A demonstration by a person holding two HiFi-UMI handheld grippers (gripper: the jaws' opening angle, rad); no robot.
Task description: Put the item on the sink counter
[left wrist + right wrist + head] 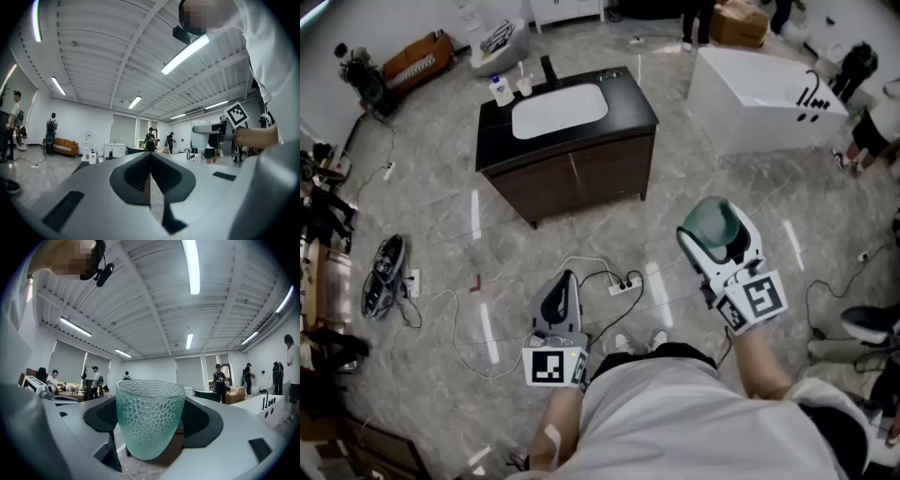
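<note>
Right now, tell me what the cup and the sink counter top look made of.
The cup: likely glass, maybe plastic; pale green, translucent, with a dimpled wall. The counter top: black, smooth-looking slab; stone or laminate, I cannot tell which.

Both arms reach out in front, held level. The left hand-held gripper (pixel 563 281) sits low by the waist, jaws pressed together and empty — the right hand-held gripper (pixel 713 230) is further forward, jaws spread wide around a glass cup (pixel 149 423).

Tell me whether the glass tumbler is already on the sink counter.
No, the green dimpled glass tumbler is gripped in the right claw above the floor, apart from the sink counter.
</note>
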